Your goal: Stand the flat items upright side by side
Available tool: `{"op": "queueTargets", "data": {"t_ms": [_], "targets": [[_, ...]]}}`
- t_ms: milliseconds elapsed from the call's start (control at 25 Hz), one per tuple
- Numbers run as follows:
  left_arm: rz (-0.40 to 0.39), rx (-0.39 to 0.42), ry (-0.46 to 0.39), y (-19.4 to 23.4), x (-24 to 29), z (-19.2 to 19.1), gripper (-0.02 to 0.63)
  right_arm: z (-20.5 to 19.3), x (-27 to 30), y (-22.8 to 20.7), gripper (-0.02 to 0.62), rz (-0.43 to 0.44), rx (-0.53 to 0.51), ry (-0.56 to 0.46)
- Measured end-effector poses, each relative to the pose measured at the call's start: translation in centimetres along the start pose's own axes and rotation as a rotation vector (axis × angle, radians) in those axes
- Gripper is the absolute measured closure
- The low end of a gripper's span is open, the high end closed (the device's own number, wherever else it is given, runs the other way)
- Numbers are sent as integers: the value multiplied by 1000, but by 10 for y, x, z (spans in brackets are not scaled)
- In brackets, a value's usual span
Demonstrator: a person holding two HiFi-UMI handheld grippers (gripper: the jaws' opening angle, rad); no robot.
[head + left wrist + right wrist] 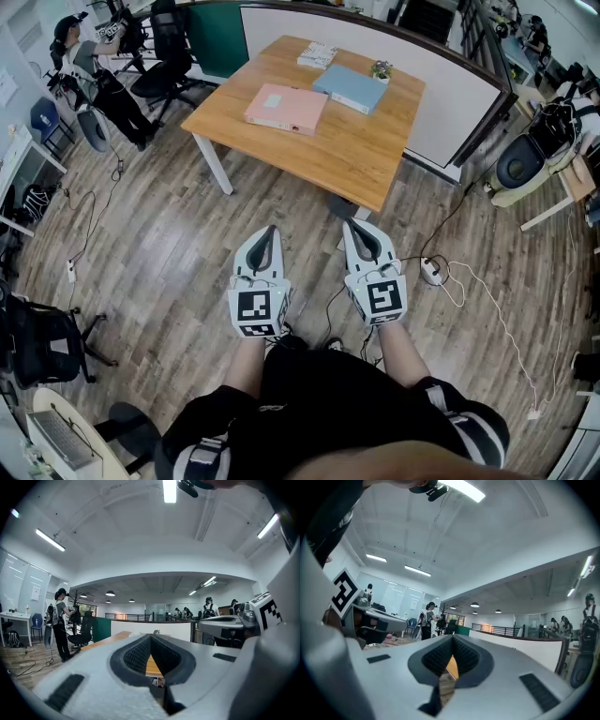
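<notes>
L gripper (270, 231): jaws clenched tight, nothing btwn them, held level at near side, off the table. Straight ahead and well apart, on the light wooden table (349, 159), is a pink flat rectangular folder (286, 108). It lies flat w/ long axis approx left-right, so L is the nearer hand. Behind it at far edge is a small white patterned booklet (317, 54), also flat. Right of pink is a light-blue flat book (350, 87), long axis far-left to near-right, in line w/ R gripper (350, 227), which is likewise clenched and empty. Judgement: nothing upright yet. Both hands must travel far fwd, L to pink, R to blue.
</notes>
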State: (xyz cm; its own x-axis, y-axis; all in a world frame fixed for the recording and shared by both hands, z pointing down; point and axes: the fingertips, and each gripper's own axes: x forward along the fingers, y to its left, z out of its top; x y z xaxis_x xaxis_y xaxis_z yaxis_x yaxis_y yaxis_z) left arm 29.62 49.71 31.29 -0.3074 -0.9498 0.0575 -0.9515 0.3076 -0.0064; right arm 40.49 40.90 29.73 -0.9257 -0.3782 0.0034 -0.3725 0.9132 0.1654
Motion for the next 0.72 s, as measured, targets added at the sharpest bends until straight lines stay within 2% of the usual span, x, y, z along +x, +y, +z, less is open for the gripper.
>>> {"op": "queueTargets", "data": {"t_ms": [200, 320, 480, 520, 560, 600, 640, 720], "targets": [[-30, 1, -4, 18, 11, -1, 606, 2, 20, 3, 591, -27, -37, -37], [-45, -8, 2, 31, 11, -7, 606, 0, 29, 14, 591, -29, -22, -39], [-90, 40, 65, 48, 16, -26, 603, -6, 47, 36, 589, -23, -6, -40], [-107, 56, 83, 52, 17, -32, 534, -10, 52, 45, 587, -7, -25, -23], [-122, 63, 96, 56, 16, -37, 444, -15, 57, 53, 552, 10, -44, -3], [-132, 61, 103, 61, 14, -41, 417, -19, 61, 61, 508, 20, -53, 19], [-133, 51, 106, 69, 12, -45, 417, -23, 64, 66, 476, 21, -52, 38], [-119, 18, 116, 88, 8, -52, 417, -28, 71, 71, 450, 10, -33, 59]]}}
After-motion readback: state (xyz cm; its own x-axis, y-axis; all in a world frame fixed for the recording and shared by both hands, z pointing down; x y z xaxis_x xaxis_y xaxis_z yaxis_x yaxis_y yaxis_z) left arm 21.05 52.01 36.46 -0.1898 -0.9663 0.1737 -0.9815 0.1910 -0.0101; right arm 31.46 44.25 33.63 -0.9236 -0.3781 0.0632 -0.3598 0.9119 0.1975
